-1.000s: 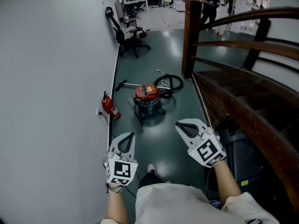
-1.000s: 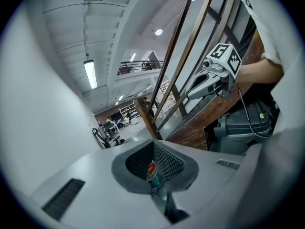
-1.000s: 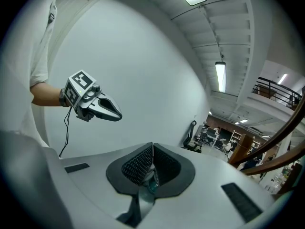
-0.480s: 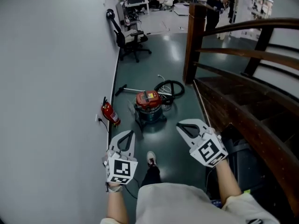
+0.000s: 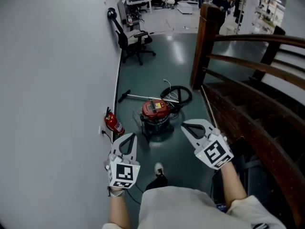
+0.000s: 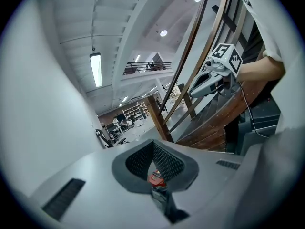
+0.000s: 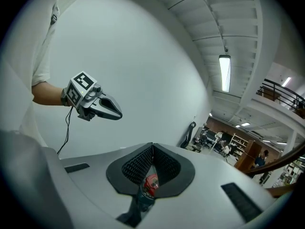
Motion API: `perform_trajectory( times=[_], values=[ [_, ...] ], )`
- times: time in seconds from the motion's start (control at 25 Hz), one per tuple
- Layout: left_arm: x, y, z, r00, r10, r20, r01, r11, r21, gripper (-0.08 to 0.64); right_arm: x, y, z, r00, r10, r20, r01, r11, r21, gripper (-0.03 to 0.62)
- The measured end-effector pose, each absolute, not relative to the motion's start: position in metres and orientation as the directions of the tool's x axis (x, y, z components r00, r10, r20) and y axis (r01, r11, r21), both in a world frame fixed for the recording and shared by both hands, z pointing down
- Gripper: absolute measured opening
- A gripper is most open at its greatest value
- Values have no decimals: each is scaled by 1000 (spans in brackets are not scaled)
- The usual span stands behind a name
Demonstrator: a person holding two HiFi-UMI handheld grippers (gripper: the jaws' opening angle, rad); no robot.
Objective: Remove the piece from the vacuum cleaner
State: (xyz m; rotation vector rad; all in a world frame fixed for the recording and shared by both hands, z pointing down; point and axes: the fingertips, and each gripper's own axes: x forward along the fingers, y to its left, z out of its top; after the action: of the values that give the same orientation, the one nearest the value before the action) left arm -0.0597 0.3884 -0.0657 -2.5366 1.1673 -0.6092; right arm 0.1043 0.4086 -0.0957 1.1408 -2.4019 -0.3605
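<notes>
A smooth, matt, pale grey wall [image 5: 52,80] fills the far left. Low against it stands a small red fire extinguisher [image 5: 113,122], a cylinder with a black top. Farther back along the same wall is a black office chair [image 5: 132,39] on a star-shaped base.

The left gripper [image 5: 132,137] is held close to the wall. It is a white plastic wedge with a black-and-white marker cube at its back. Its fingers [image 6: 138,162] are lined with dark ribbed rubber and are pressed together with nothing between them.

The vacuum cleaner [image 5: 156,113] sits on the glossy dark green floor [image 5: 171,51]. It is ahead of both grippers, roughly between them and well apart from either. It is a squat drum with a round dark teal body and a red lid. Just behind it a thin pale metal tube [image 5: 145,98] lies flat on the floor, and a black hose [image 5: 177,94] is looped into a ring beside the drum.

The right gripper [image 5: 183,126] has the same wedge shape and marker cube. Its ribbed fingers are likewise pressed together and empty, and the vacuum cleaner shows only far beyond their tips.

At the right rises a dark brown wooden staircase [image 5: 248,113]. It has a curved, polished handrail [image 5: 257,39] and a thick square post [image 5: 205,42].
</notes>
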Motion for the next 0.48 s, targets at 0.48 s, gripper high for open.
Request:
perform_trajectory(
  times=[0.48],
  values=[
    [-77, 262, -49, 580, -759, 296, -647, -650, -400, -2, 93, 276, -80, -521, -791, 320, -687, 611, 394, 29]
  ],
)
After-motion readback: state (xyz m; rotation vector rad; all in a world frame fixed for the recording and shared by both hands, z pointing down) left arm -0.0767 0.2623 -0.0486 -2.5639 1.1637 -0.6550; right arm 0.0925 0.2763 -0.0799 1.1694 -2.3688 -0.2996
